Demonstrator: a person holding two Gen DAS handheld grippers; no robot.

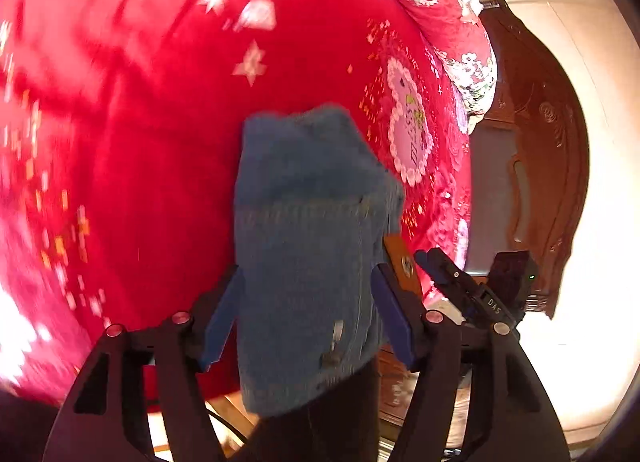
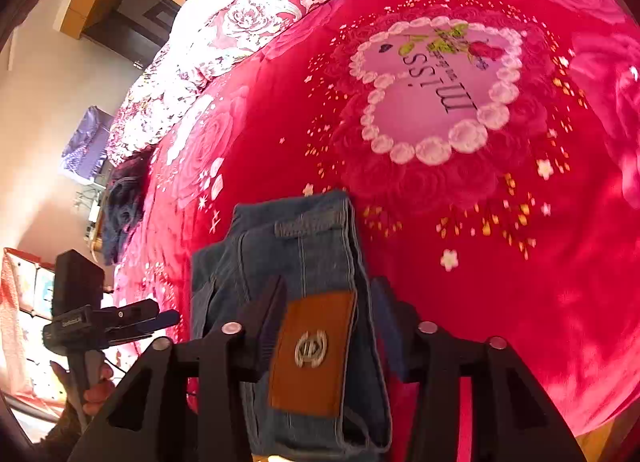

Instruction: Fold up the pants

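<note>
A folded bundle of blue jeans (image 1: 304,222) lies on the red blanket (image 1: 160,142), near the bed's edge. My left gripper (image 1: 308,270) straddles the bundle, with a blue pad standing at each side and no visible squeeze. In the right wrist view the jeans (image 2: 304,246) show a brown leather patch (image 2: 312,350) at the waistband. My right gripper (image 2: 329,282) has its jaws apart on either side of that end. The patch (image 1: 402,262) and the right gripper (image 1: 432,262) also appear at the right of the left wrist view. The left wrist view is blurred.
A pink heart motif (image 2: 436,90) lies on the blanket beyond the jeans. A flowered quilt (image 2: 260,14) is heaped along the far side. A dark garment (image 2: 124,206) sits at the bed's left edge. Carved dark wood (image 1: 540,142) borders the bed. A hand (image 2: 98,386) holds the left gripper (image 2: 160,314).
</note>
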